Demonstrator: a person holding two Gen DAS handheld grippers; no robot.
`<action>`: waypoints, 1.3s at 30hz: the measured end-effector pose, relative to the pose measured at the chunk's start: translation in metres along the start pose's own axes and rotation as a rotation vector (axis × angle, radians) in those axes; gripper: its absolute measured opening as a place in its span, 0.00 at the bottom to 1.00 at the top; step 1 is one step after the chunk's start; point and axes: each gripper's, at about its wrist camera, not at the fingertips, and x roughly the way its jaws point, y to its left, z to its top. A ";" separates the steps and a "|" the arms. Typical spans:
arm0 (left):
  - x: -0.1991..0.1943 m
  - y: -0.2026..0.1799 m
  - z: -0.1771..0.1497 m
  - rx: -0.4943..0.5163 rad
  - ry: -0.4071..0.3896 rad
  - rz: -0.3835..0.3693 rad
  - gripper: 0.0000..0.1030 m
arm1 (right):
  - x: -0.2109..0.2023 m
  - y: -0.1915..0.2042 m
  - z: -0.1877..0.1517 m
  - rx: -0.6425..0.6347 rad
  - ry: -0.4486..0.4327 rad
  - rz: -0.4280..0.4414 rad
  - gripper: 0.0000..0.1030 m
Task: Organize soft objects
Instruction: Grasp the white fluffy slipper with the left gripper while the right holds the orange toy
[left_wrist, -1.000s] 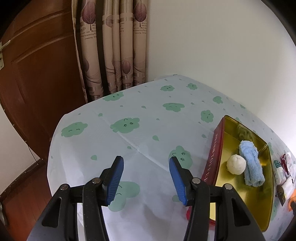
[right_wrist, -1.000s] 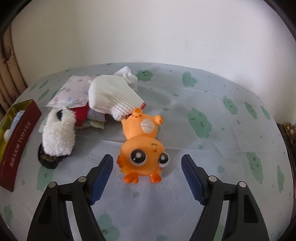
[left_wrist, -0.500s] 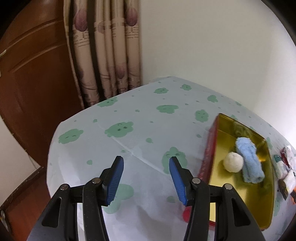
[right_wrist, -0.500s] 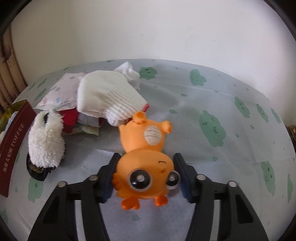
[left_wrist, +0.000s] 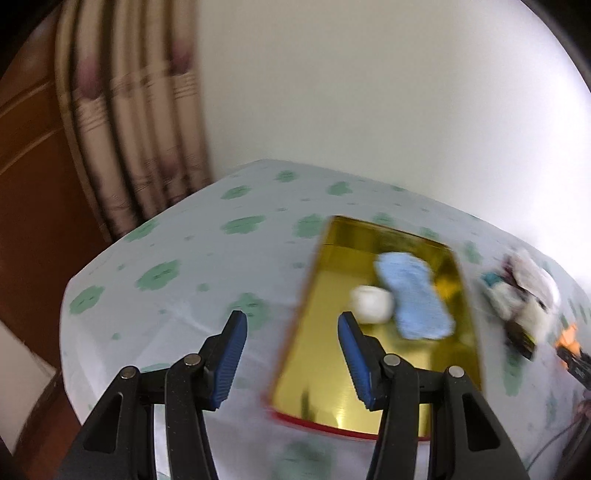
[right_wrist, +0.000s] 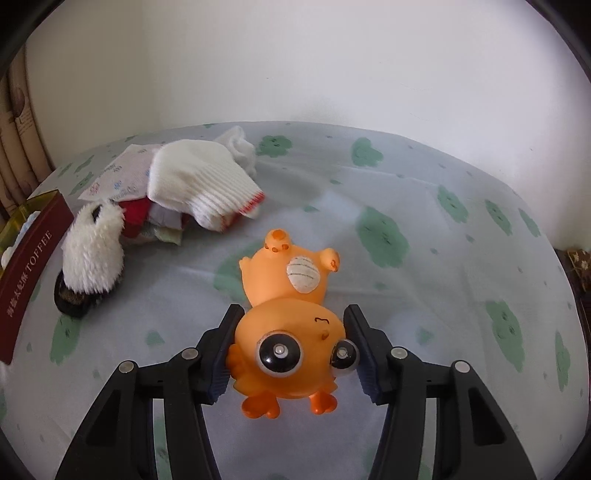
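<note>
Orange squeaky rubber duck toy (right_wrist: 291, 332) with big black-and-white eyes lies upside down on my pale tablecloth printed with green clouds (right_wrist: 424, 229), feet toward the camera, and my right gripper (right_wrist: 291, 347) has its blue pads pressed against both sides of the head — the jaws are drawn in to about the width of that head, gripping it. Beyond the duck, to the left, sits a pile of soft things: a white ribbed knit sock with a red edge (right_wrist: 199, 181) draped over a printed paper packet (right_wrist: 118, 173) and some red and grey cloth scraps, and just beside them a fluffy white slipper-shaped plush with a dark sole (right_wrist: 92, 258). At the far left edge stands the dark red side of a tin lettered TOFFEE (right_wrist: 29, 266).

My left gripper (left_wrist: 291, 358) holds nothing — its blue pads stand wide apart over the near left edge of the gold-lined rectangular tin (left_wrist: 369, 387). That view is blurred. Inside the tin lie a rolled light-blue towel (left_wrist: 410, 291) and a small white ball (left_wrist: 371, 304), touching each other. A brown door (left_wrist: 33, 184) and a beige curtain (left_wrist: 136, 122) stand behind the table.
</note>
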 end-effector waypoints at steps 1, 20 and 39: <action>-0.003 -0.012 0.001 0.023 -0.004 -0.019 0.51 | -0.001 -0.003 -0.003 0.006 0.004 -0.002 0.50; 0.003 -0.244 -0.021 0.414 0.093 -0.430 0.52 | -0.012 -0.024 -0.026 0.051 0.021 0.013 0.51; 0.069 -0.301 -0.024 0.390 0.159 -0.351 0.52 | -0.012 -0.029 -0.024 0.068 0.023 0.048 0.52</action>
